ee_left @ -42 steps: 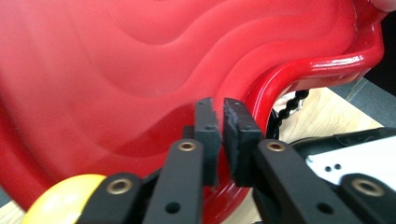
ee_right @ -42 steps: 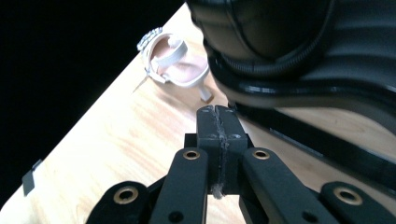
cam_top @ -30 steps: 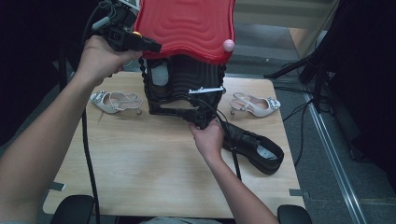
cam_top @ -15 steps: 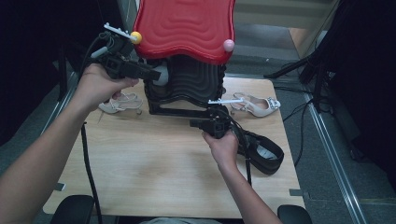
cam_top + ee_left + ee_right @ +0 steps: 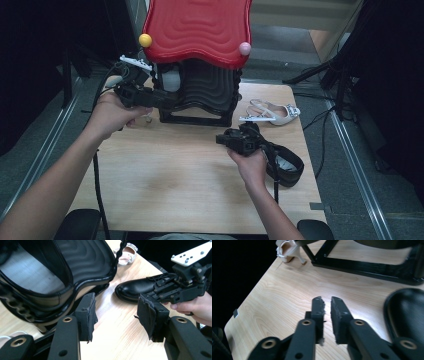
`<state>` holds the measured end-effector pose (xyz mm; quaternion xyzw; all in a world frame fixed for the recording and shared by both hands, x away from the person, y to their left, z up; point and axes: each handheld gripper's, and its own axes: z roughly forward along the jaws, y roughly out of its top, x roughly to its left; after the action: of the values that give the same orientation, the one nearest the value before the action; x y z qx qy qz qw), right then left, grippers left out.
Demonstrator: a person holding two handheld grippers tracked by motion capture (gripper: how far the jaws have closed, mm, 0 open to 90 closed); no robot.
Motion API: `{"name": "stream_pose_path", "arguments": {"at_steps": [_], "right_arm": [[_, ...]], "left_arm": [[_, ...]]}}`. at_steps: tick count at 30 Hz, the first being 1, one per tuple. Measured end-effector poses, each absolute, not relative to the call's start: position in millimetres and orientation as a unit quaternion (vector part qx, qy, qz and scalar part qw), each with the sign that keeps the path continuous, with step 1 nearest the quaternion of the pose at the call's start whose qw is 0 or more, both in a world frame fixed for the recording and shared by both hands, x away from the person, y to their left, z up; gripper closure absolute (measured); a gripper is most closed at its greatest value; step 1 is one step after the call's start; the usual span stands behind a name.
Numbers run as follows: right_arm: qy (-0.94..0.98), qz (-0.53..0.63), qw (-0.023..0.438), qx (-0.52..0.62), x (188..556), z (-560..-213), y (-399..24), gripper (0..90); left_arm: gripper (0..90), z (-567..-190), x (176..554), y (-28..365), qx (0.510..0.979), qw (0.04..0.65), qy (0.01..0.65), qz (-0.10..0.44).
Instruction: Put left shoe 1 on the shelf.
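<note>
So the near half of the table (image 5: 165,200) is bare wood right up to the front edge, plenty of room there for us. Our right gripper (image 5: 220,139) hangs over mid-table, just left of the black boot (image 5: 287,167), which lies near the right edge with its long axis running from close to us on the right toward the far left; toe direction is easier in the left gripper view, where the toe (image 5: 125,290) points at the rack's foot. In the right gripper view the right gripper's jaws stand a narrow slit apart with nothing between them; they've just been opening. A second ago they were shut up by the rack's lower bar, and that hand has pulled back since. Our left gripper (image 5: 172,100) sits at the left front of the red-topped shoe rack (image 5: 200,30), jaws about half open around nothing, and it has dropped from the rack's top. A white sandal (image 5: 272,114) lies beyond the boot, right of the rack.
</note>
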<state>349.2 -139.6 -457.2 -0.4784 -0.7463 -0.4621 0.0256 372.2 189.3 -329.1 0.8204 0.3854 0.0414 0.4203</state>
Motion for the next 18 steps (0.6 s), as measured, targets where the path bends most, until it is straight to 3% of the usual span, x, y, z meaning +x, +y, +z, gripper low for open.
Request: {"name": "stream_pose_path", "arguments": {"at_steps": [3, 11, 14, 18], "right_arm": [[-0.751, -0.453, 0.019, -0.481, 347, -458, -144, 74.1], [-0.774, -0.431, 0.01, -0.464, 340, -453, -153, 78.7], [-0.774, -0.437, 0.006, -0.458, 336, -452, -157, 72.7], [-0.783, -0.434, -0.021, -0.444, 328, -452, -161, 73.0]], "left_arm": [[49.4, -340, 370, 188, 0.823, 0.417, 0.384, 0.042], [49.1, -370, 365, 184, 0.824, 0.411, 0.39, 0.021], [49.0, -384, 363, 181, 0.823, 0.408, 0.396, 0.012], [48.6, -402, 360, 176, 0.823, 0.406, 0.397, 0.003]]}}
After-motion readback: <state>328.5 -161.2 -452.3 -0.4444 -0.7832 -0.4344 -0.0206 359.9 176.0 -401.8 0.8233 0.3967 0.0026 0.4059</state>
